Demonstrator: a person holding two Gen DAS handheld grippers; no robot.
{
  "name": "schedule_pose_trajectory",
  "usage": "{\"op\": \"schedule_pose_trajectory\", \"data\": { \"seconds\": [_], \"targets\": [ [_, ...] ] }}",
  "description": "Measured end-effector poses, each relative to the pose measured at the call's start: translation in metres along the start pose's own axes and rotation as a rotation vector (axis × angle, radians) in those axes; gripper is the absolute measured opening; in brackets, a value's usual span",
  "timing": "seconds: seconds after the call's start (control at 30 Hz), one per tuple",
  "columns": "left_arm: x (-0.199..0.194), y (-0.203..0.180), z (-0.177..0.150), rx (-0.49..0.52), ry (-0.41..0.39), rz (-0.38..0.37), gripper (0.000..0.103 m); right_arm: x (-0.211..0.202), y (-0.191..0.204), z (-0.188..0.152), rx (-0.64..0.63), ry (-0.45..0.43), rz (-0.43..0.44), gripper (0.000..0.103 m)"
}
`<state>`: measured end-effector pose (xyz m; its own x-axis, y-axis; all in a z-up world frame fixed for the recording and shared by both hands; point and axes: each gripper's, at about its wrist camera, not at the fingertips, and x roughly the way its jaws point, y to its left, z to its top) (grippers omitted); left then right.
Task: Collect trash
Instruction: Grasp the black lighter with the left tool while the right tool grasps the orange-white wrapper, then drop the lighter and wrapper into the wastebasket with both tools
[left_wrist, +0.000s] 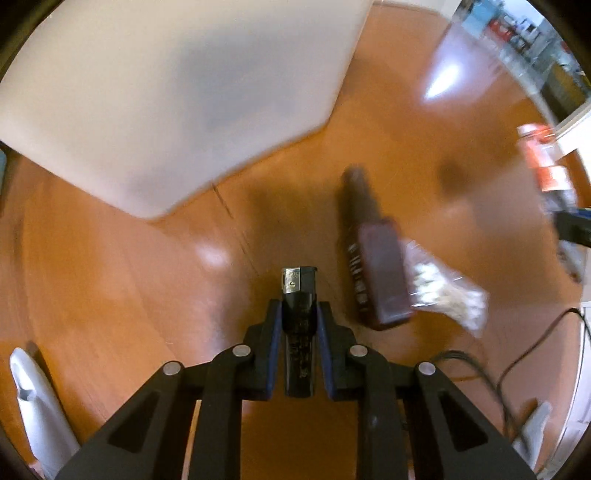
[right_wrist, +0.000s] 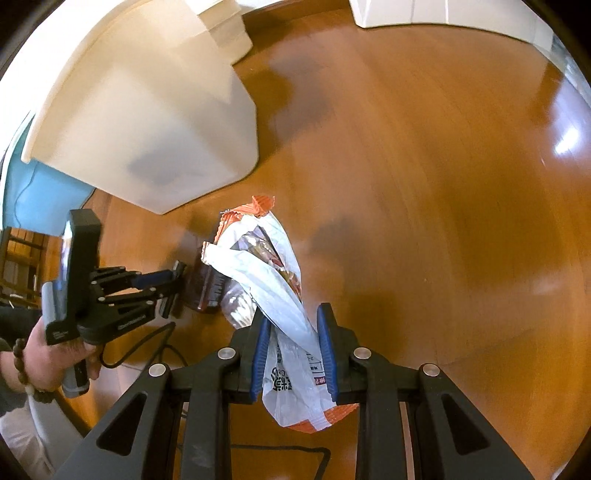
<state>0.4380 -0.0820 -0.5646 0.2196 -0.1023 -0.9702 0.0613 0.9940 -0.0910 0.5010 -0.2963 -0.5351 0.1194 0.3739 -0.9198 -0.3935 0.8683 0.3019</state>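
White bin (right_wrist: 147, 122) on wooden floor (right_wrist: 424, 166): largest item, standing ahead and to the left of both tools; opening not visible in either view. Same bin filling the upper left of the left wrist view (left_wrist: 177, 96).

Remaining trash on the floor: brown bottle (left_wrist: 376, 266) with a clear crumpled wrapper (left_wrist: 447, 291) touching its right side. Bottle lying flat, long axis running away from the left camera, neck toward the far end. Position: just right of the left hand-held gripper (left_wrist: 298, 314), between the two tools; nearer to the left one. Same bottle partly hidden behind the held wrapper in the right wrist view (right_wrist: 208, 288).

Right hand-held gripper (right_wrist: 293, 328): narrowly parted, pads pressed onto a white and orange snack wrapper (right_wrist: 269, 258), its twisted waist between the pads, loose top end projecting forward. Judged a secure but soft grip; wrapper likely to slip if swung hard.

Left hand-held gripper: nearly closed, clamped on a black lighter (left_wrist: 298, 325). Lighter aligned with the fingers, metal head projecting past the tips. Seen from the right wrist view (right_wrist: 173, 288) with tips close to the bottle; contact cannot be told.

Judged next move: both loads to the bin, up and left; bottle and clear wrapper not yet collected.
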Motion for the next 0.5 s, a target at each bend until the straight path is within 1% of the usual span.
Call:
{"op": "schedule_pose_trajectory", "data": {
  "seconds": [0.03,0.07,0.13,0.17,0.2,0.27,0.33,0.37,0.5],
  "targets": [
    [-0.015,-0.002,0.000,0.007,-0.031,-0.009,0.018,-0.004,0.001,0.001,-0.001,-0.003,-0.001,0.027],
    [-0.040,-0.005,0.001,0.019,-0.079,-0.019,0.018,-0.009,0.002,0.002,-0.002,-0.006,0.000,0.027],
    [-0.079,-0.010,0.003,0.033,-0.145,-0.043,0.018,-0.022,0.009,0.005,-0.011,-0.013,-0.006,0.027],
    [-0.107,-0.012,0.004,0.037,-0.196,-0.061,0.018,-0.030,0.011,0.006,-0.015,-0.016,-0.011,0.027],
    [-0.124,-0.009,0.006,0.031,-0.227,-0.073,0.018,-0.036,0.015,0.007,-0.020,-0.018,-0.017,0.027],
    [-0.169,-0.009,0.013,-0.003,-0.303,-0.106,0.018,-0.056,0.020,0.009,-0.024,-0.030,-0.027,0.027],
    [-0.203,-0.003,0.018,-0.035,-0.359,-0.130,0.018,-0.079,0.027,0.011,-0.021,-0.047,-0.036,0.027],
    [-0.227,0.000,0.024,-0.051,-0.395,-0.140,0.018,-0.090,0.031,0.011,-0.022,-0.053,-0.042,0.027],
    [-0.279,0.019,0.054,-0.076,-0.475,-0.132,0.018,-0.137,0.051,0.015,-0.032,-0.090,-0.062,0.027]
  ]
}}
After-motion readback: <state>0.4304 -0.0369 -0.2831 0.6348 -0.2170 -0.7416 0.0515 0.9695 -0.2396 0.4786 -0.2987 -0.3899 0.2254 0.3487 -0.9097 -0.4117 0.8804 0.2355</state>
